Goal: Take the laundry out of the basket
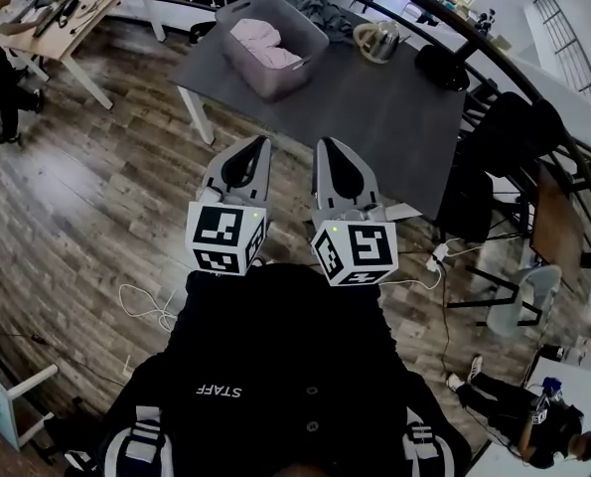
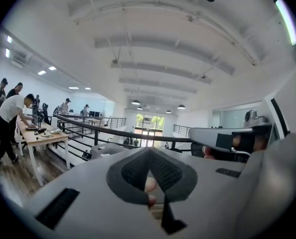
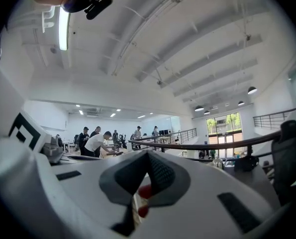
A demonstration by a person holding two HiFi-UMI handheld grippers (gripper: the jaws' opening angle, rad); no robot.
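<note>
The left gripper (image 1: pixel 254 145) and the right gripper (image 1: pixel 331 147) are held side by side in front of the person's chest, close together and pointing out roughly level toward a dark table (image 1: pixel 384 112). In each gripper's own view the jaws are pressed together tip to tip and hold nothing. Both grippers are short of the table's near edge, over a wooden floor (image 1: pixel 96 197). The grey basket (image 1: pixel 275 85) stands on the table's far left part, well apart from both grippers, with the pink laundry (image 1: pixel 260 40) lying inside it. A grey cloth (image 1: pixel 317 8) lies just behind the basket, and a kettle (image 1: pixel 377 40) stands to its right. Further left, a wooden desk (image 1: pixel 72 13) has people standing at it
</note>
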